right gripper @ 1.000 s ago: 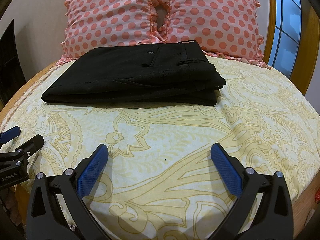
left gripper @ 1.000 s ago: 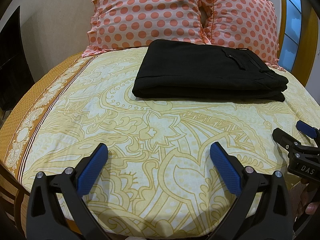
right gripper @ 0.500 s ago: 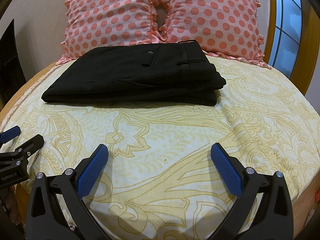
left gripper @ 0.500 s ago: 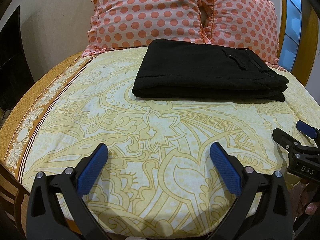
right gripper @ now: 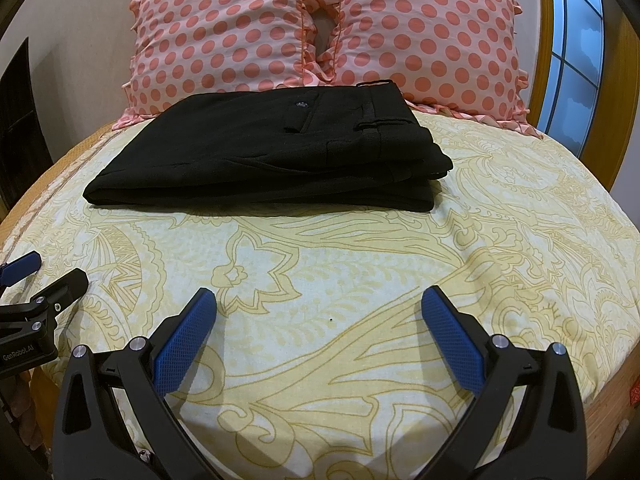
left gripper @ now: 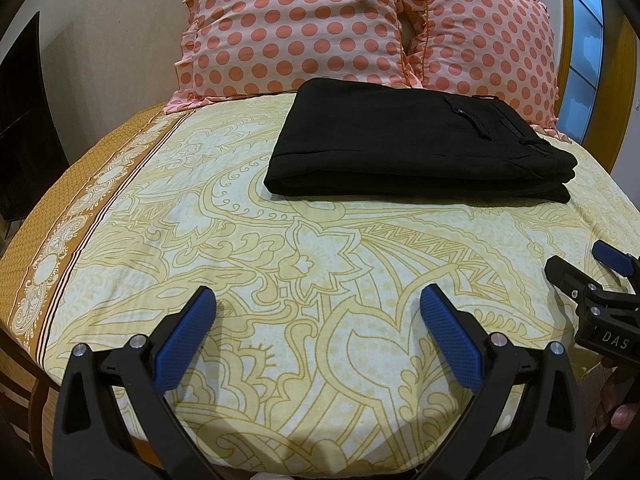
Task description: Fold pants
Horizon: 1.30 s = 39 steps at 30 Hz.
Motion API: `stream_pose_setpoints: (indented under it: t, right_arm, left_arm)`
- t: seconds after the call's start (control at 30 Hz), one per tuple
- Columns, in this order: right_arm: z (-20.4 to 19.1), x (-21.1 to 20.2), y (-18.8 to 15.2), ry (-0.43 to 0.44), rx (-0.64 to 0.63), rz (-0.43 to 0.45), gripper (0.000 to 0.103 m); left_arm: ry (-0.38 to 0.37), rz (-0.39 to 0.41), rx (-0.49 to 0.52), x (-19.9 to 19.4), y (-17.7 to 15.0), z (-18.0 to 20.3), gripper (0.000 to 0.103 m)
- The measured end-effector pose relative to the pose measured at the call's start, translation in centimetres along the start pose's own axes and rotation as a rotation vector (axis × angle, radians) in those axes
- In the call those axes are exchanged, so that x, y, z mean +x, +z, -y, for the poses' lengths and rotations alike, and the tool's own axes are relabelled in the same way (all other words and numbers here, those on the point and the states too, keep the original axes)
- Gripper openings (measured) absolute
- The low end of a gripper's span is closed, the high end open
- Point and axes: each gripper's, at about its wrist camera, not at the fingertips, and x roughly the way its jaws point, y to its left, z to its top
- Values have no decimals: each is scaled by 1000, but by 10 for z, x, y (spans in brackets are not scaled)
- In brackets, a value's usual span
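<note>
Over bedsheet (left gripper: 320, 264), both grippers' jaws apart, empty

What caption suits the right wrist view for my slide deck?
Folded black pants on a yellow patterned bedsheet before pink polka-dot pillows, right gripper open.

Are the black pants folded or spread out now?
Folded: the black pants lie as a compact stack of layers on the bedsheet, before the pillows.

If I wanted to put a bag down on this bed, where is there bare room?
The widest free patch is the bedsheet between the folded black pants and the two hand-held grippers. A narrower strip lies right of the pants. It is crowded by the polka-dot pillows.
</note>
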Motion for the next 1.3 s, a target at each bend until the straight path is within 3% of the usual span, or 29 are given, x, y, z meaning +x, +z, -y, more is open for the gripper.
stream_pose_setpoints:
  t: [1.3]
  right_arm:
    - [-1, 0, -1, -2, 2, 1, 102]
  left_arm:
    - [-10, 1, 6, 0, -2, 2, 101]
